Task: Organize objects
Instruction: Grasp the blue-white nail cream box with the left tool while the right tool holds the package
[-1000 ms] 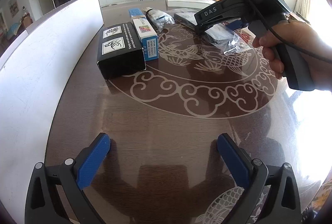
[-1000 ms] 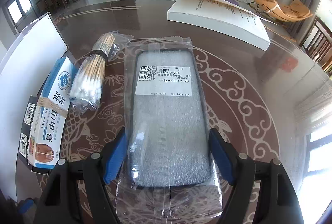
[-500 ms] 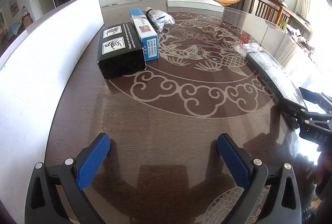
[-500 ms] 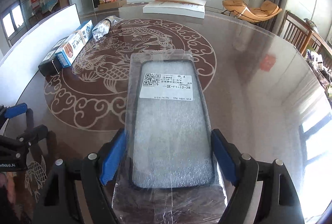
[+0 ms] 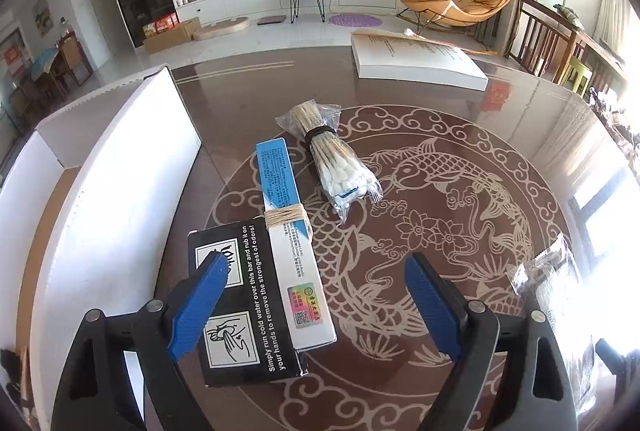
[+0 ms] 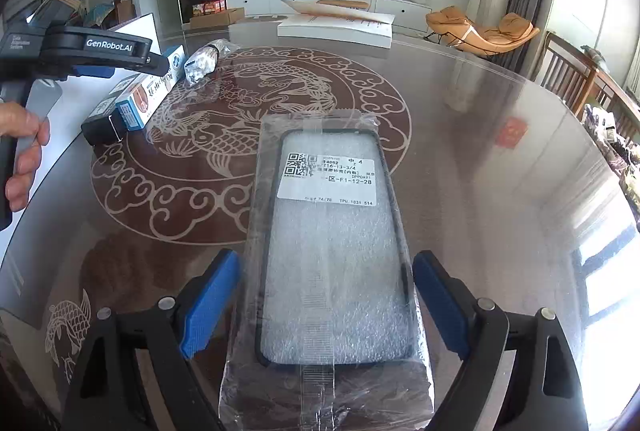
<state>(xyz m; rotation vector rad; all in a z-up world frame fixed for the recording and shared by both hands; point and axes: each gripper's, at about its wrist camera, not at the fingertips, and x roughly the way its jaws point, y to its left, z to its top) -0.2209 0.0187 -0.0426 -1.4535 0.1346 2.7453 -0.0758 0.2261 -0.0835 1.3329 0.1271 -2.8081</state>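
Note:
My left gripper [image 5: 316, 305] hovers over a black box [image 5: 244, 315] and a blue-and-white box [image 5: 290, 231] tied with string, which lie side by side. Its jaws are closing, both boxes show between them, and neither pad presses on them. A bag of cotton swabs [image 5: 334, 163] lies just beyond. In the right wrist view a phone case in a clear bag [image 6: 332, 251] rests flat on the table. My right gripper [image 6: 324, 305] straddles its near end. Its jaws are opening, with a gap at each pad.
A tall white open box [image 5: 120, 191] stands along the table's left side. A flat white box [image 5: 416, 59] lies at the far edge. The glass-topped table [image 6: 480, 171] has a carp pattern. A hand [image 6: 24, 151] holds the left gripper's handle. Chairs stand at the right.
My left gripper has moved forward from bare table to above the two boxes, and its jaws have narrowed. My right gripper carried the bagged phone case away from the boxes, then widened its jaws around it.

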